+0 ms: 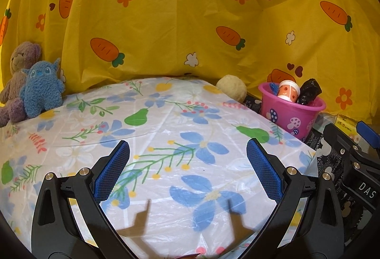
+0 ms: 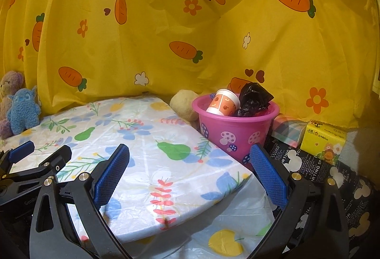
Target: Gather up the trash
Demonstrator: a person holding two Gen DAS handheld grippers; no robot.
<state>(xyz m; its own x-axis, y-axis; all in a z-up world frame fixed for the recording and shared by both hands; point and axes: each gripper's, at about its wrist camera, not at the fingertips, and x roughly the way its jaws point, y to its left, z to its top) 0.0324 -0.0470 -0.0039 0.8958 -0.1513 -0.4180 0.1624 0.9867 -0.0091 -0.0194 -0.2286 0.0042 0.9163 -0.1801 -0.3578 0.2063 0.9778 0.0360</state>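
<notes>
A pink bucket [image 1: 291, 114] with mushroom prints stands off the table's right side; it also shows in the right wrist view [image 2: 235, 130]. In it lie a paper cup [image 2: 223, 102] with an orange pattern and a crumpled black bag [image 2: 253, 97]; both also show in the left wrist view, the cup [image 1: 288, 91] and the bag [image 1: 308, 90]. My left gripper [image 1: 187, 159] is open and empty above the floral tablecloth [image 1: 166, 130]. My right gripper [image 2: 188, 161] is open and empty over the table's right edge, short of the bucket.
Two plush toys, purple [image 1: 19, 73] and blue [image 1: 41, 88], sit at the table's far left. A beige plush ball [image 2: 184, 104] lies behind the bucket. A yellow tissue pack [image 2: 324, 140] and a pastel box [image 2: 288, 130] lie right of it. A carrot-print curtain [image 1: 190, 9] hangs behind.
</notes>
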